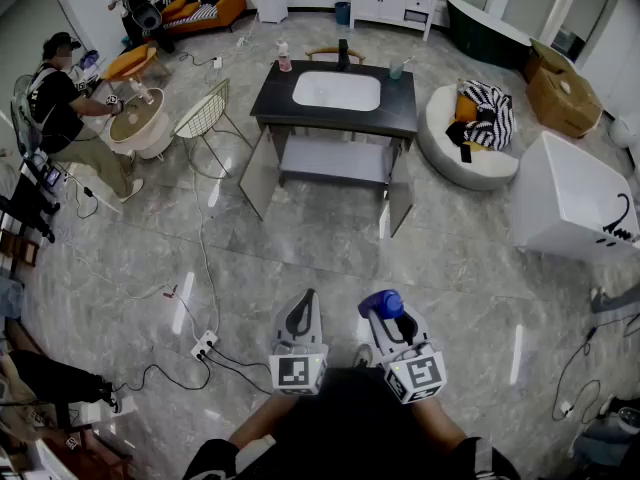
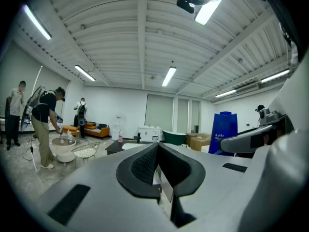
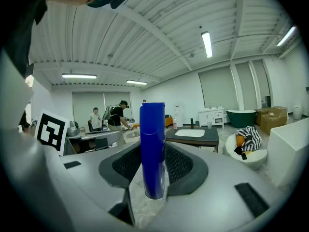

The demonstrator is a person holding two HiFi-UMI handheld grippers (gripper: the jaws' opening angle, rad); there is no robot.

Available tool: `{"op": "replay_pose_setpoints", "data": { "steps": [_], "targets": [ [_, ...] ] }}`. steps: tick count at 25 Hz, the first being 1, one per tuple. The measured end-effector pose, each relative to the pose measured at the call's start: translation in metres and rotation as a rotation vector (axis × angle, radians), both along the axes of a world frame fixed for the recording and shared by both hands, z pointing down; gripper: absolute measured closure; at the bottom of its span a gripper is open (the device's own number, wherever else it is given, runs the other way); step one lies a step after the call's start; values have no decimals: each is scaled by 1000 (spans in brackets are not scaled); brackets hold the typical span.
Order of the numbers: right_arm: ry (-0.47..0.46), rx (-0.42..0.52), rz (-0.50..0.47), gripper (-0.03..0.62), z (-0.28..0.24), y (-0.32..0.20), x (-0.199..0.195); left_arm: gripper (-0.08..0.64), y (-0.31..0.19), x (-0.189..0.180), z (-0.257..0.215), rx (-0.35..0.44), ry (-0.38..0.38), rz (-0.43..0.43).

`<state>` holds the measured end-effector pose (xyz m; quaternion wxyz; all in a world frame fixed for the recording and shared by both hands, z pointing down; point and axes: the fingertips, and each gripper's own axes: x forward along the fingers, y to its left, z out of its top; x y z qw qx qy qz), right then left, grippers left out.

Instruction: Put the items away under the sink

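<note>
The sink cabinet stands across the floor ahead, with a black top, a white basin and both doors swung open on a grey shelf. A pink bottle, a dark bottle and a cup stand on its top. My right gripper is shut on an upright blue bottle, which fills the space between the pads in the right gripper view, blue bottle. My left gripper is beside it, shut with nothing held; its pads meet at the tips.
A wire chair and a round table with a person bent over it stand left of the cabinet. A white cushion seat with striped cloth and a white box lie right. A power strip and cables trail on the floor.
</note>
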<state>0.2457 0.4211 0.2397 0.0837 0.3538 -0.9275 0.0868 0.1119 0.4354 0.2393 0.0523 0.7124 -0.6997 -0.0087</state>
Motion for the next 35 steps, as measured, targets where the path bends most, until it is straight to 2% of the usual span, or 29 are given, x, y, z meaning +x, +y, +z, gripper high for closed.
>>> {"op": "replay_pose_setpoints", "data": {
  "steps": [13, 17, 30, 33, 35],
  "targets": [
    [-13, -21, 24, 445, 3, 4, -17, 545, 5, -17, 5, -10, 14, 17],
    [-7, -20, 44, 445, 6, 7, -30, 545, 11, -32, 16, -35, -41, 53],
    [1, 0, 138, 445, 12, 4, -93, 545, 5, -97, 18, -21, -13, 117],
    [6, 6, 147, 445, 11, -2, -103, 545, -1, -107, 22, -24, -30, 133],
    [10, 8, 146, 445, 12, -6, -109, 545, -7, -112, 21, -19, 1, 127]
  ]
}}
